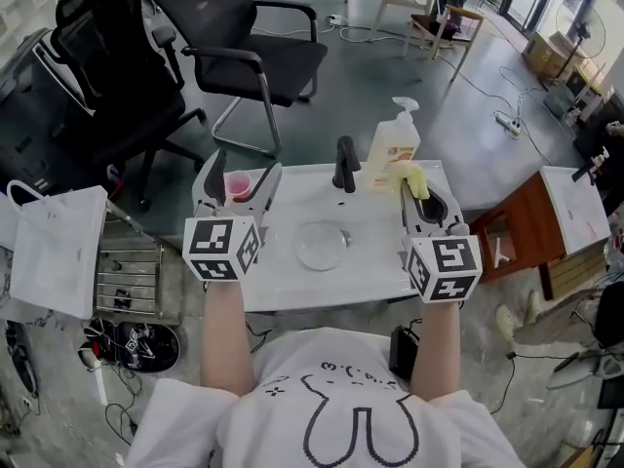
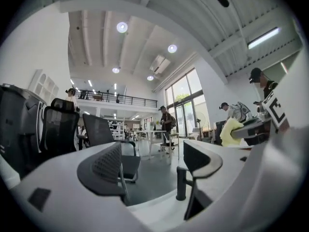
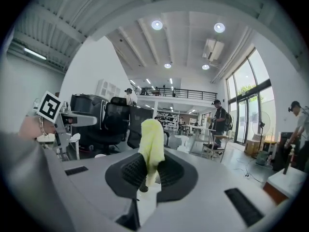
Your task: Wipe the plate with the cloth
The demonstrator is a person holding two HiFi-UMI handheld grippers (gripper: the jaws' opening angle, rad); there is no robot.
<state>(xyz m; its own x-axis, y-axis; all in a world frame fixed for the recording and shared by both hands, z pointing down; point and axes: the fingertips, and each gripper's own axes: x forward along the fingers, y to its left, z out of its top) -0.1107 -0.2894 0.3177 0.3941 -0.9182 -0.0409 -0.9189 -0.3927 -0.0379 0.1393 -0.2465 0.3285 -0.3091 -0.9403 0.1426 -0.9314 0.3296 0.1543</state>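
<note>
Holding the cloth (image 3: 151, 141) ready, wiping not yet begun.
Right tongs (image 3: 147, 172) are clamped on the yellow cloth, raised to the right of the plate (image 1: 322, 245) and clear of it. Left tongs (image 2: 154, 164) gape wide with nothing in them. The plate lies flat mid-bench (image 1: 292, 286), face up and round, so no long axis. The cloth's long axis runs with the tongs, its free end poking past the tips, away from the person. All the wiping looks left to do.
</note>
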